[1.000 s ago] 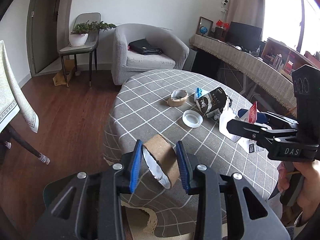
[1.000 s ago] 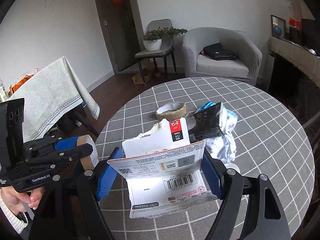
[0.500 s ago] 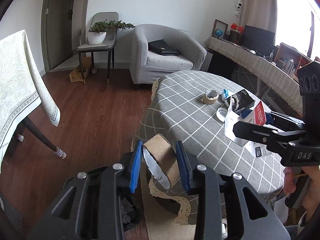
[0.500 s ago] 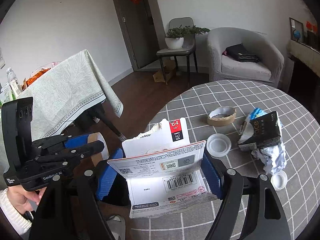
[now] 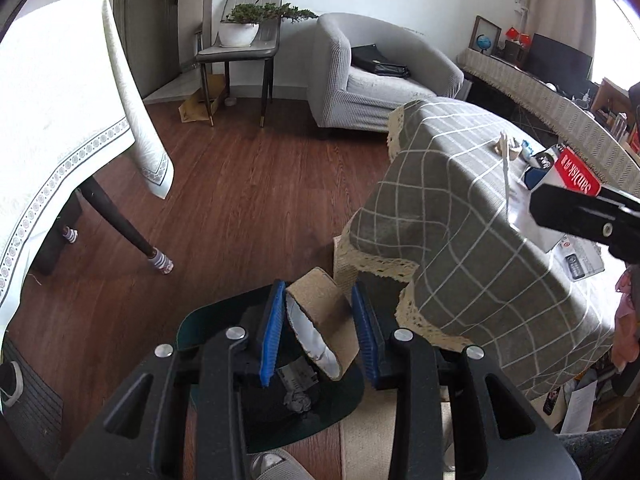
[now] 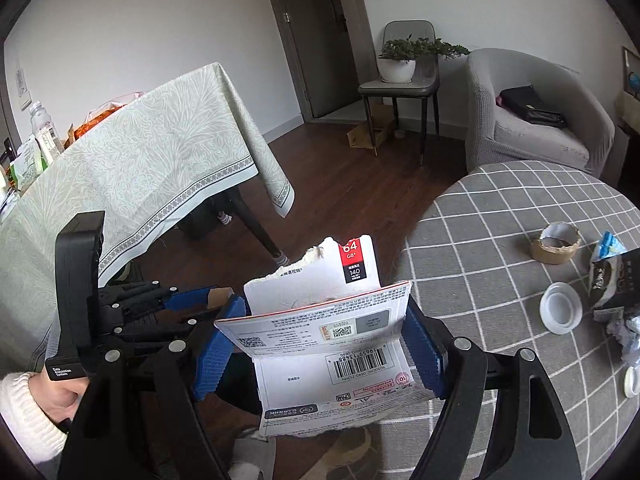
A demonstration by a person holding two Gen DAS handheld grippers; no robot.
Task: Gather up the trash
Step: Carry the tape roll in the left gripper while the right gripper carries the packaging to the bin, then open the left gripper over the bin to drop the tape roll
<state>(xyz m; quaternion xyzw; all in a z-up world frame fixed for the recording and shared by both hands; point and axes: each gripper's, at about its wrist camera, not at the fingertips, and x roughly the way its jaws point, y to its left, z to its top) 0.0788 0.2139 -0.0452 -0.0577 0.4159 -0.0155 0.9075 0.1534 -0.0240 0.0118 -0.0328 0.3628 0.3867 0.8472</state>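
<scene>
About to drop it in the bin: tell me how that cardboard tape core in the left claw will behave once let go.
The cardboard tape core is a thin, empty ring, so probably light. The left claw pinches it without visible crushing, suggesting fair stiffness. Being round, it might roll or bounce off the bin rim if released off-centre.

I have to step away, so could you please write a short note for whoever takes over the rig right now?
Left tool: shut on the empty tape roll, held above the dark bin on the floor beside the round table. The bin already holds some crumpled scraps.
Right tool: shut on the torn card packaging, at the table's edge, not yet over the bin.
Left on the table: a second tape roll, white lid, black packet, crumpled paper.
Next, probably: drop both held items, then return.
</scene>
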